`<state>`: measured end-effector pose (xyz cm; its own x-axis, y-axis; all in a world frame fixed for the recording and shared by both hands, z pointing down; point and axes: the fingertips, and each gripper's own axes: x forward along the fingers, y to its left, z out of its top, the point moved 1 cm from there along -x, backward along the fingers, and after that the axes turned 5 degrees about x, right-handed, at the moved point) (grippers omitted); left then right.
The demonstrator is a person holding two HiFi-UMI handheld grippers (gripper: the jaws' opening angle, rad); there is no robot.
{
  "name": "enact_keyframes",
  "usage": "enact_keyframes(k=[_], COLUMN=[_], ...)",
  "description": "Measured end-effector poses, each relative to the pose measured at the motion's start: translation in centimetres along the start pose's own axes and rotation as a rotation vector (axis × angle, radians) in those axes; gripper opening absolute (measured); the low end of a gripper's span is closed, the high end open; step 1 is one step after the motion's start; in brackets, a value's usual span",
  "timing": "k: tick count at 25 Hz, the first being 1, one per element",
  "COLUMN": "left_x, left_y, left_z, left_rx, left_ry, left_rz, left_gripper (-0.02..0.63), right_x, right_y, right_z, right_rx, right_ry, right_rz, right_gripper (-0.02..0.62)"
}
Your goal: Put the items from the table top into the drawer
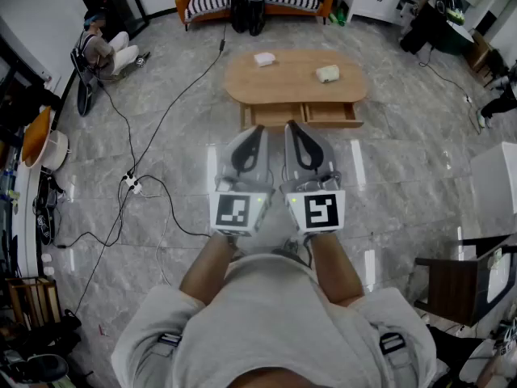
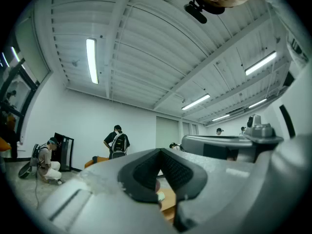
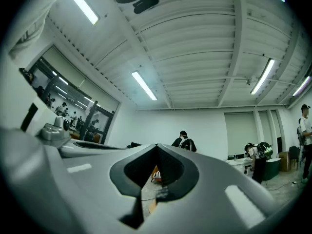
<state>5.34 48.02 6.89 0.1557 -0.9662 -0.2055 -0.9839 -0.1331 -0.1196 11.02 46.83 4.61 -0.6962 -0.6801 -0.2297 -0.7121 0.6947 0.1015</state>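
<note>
**Well back from the table (image 1: pixel 295 87), jaws closed on nothing**

The left gripper (image 1: pixel 262 128) and right gripper (image 1: pixel 291 124) are held side by side, each with its jaws together and empty. Ahead, the oval wooden table carries a white item (image 1: pixel 264 58) and a cream item (image 1: pixel 327 73), well apart. Two drawers (image 1: pixel 331 114) stand pulled out beneath.

Tan table (image 1: pixel 295 83), gry marbled floor (image 1: pixel 404 160), b/w-striped sofa cushions (image 1: pixel 212 1)
</note>
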Motion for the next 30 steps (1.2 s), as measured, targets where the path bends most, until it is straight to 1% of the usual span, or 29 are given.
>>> enact_keyframes(k=[4, 5, 9, 12, 20, 25, 30], left_x=[-0.5, -0.5, 0.0, 0.9, 3.6, 6.7, 10.1], left_y=[-0.4, -0.5, -1.0, -2.1, -5.0, -7.4, -9.4], left_z=[-0.1, -0.3, -1.2, -1.4, -2.8, -3.9, -5.3], left_rx=[-0.056, -0.059, -0.012, -0.003, 0.012, 0.003, 0.005], left_ry=[0.008, 0.016, 0.03, 0.038, 0.072, 0.088, 0.136], left_rz=[0.034, 0.037, 0.026, 0.029, 0.039, 0.06, 0.054], left_gripper=[0.02, 0.02, 0.02, 0.02, 0.02, 0.02, 0.02], right_x=[-0.9, -1.1, -1.6, -2.0, -3.1, -3.5, -3.3], right_y=[-0.2, -0.3, -1.3, -3.2, -7.7, -12.0, -16.3], right_z=[-0.4, -0.5, -0.7, -0.8, -2.6, -4.0, -5.2], right_rx=[0.006, 0.008, 0.022, 0.044, 0.074, 0.095, 0.123], right_ry=[0.014, 0.018, 0.011, -0.01, -0.006, 0.034, 0.071], right_rz=[-0.003, -0.003, -0.015, -0.032, -0.043, -0.031, -0.042], right_gripper=[0.006, 0.006, 0.006, 0.006, 0.006, 0.006, 0.006])
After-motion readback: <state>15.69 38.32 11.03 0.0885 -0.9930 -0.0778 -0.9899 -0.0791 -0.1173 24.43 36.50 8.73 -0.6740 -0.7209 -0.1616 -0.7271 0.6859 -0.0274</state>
